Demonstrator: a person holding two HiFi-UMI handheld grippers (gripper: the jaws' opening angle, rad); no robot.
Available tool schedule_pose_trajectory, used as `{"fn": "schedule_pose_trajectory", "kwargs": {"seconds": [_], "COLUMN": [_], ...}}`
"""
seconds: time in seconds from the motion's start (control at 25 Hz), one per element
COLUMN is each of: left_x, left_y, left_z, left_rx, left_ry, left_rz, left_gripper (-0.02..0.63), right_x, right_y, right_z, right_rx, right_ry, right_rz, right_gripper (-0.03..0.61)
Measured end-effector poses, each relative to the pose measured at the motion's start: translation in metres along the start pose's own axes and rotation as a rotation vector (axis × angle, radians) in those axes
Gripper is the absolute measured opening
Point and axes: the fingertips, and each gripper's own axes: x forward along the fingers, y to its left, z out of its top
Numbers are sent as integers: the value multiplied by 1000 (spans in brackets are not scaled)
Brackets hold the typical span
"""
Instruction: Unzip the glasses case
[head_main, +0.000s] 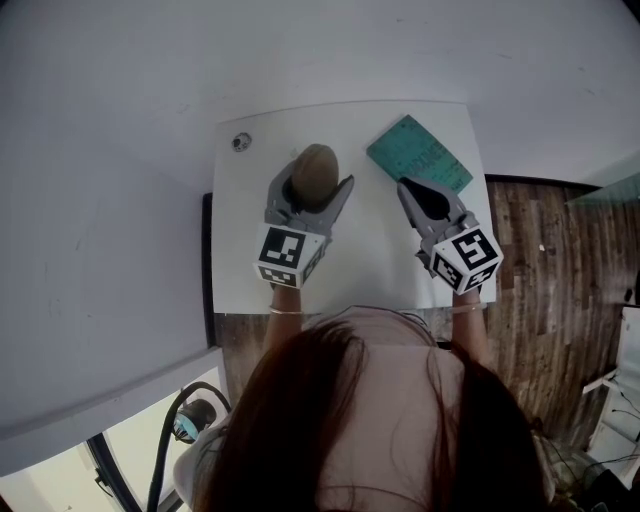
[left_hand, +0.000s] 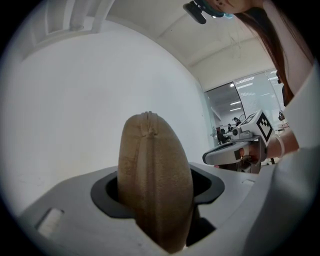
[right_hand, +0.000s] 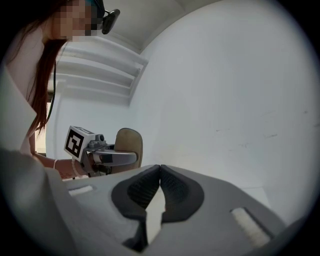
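Note:
A brown oval glasses case (head_main: 315, 172) stands on end above the white table (head_main: 350, 265), and my left gripper (head_main: 315, 187) is shut on it from both sides. In the left gripper view the case (left_hand: 155, 185) fills the gap between the jaws, its zip seam (left_hand: 148, 145) running up the edge that faces the camera. My right gripper (head_main: 406, 185) hovers to the right of the case, apart from it, jaws shut on nothing. In the right gripper view its pads (right_hand: 172, 187) meet at the tips, and the case (right_hand: 129, 145) shows to the left.
A green booklet (head_main: 420, 155) lies at the table's back right, just beyond the right gripper. A small round object (head_main: 240, 141) sits at the back left corner. A white wall rises behind the table, and wooden floor (head_main: 540, 250) lies to the right.

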Motion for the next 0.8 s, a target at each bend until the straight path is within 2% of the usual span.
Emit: {"fn": "schedule_pose_trajectory", "kwargs": {"seconds": [0.48, 0.8], "left_x": [-22, -39], "left_y": [-10, -16], "left_z": [0, 6], "left_rx": [23, 29], "left_ry": [21, 4], "left_rz": [9, 3], "left_gripper": [296, 296], "right_x": [-19, -31], "right_y": [11, 23], "right_z": [4, 4], "right_rx": [-20, -23], "right_ry": [7, -5], "right_rz": [-20, -40], "right_gripper": [3, 3]}}
